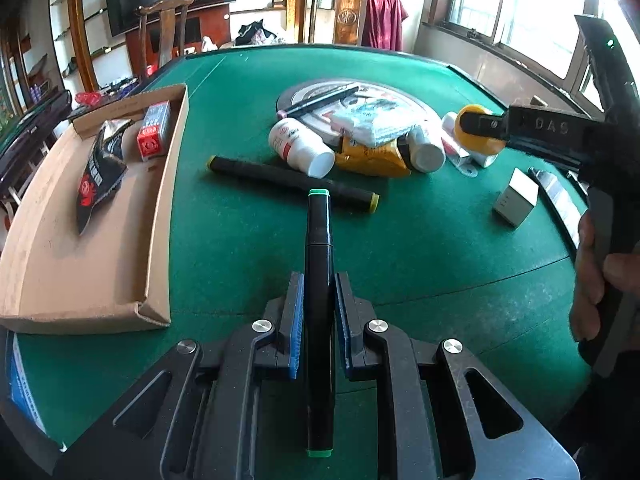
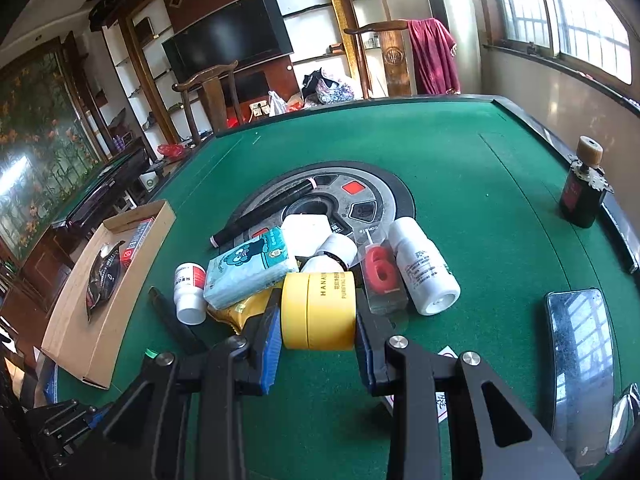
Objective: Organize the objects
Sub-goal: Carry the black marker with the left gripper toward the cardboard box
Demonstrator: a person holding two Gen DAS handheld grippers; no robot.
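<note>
In the left wrist view my left gripper [image 1: 318, 280] is shut on a black marker with green caps [image 1: 318, 240], which lies lengthwise between the blue pads and points out over the green table. My right gripper [image 2: 318, 320] is shut on a yellow round jar [image 2: 320, 310] at the near edge of the pile. From the left wrist view the same jar [image 1: 482, 148] shows at the right, with a black finger across it. A cardboard tray [image 1: 160, 208] at the left holds a black snack packet [image 1: 100, 168] and a red-and-white box [image 1: 154, 132].
A pile in mid-table holds a tissue pack [image 2: 248, 276], white bottles [image 2: 424, 276], a yellow pouch [image 1: 372, 158] and a black pen [image 2: 264, 212]. A yellow-capped marker [image 1: 292, 178] lies before it. A small white box [image 1: 516, 200], a phone [image 2: 580, 368] and a dark bottle [image 2: 580, 196] sit at right.
</note>
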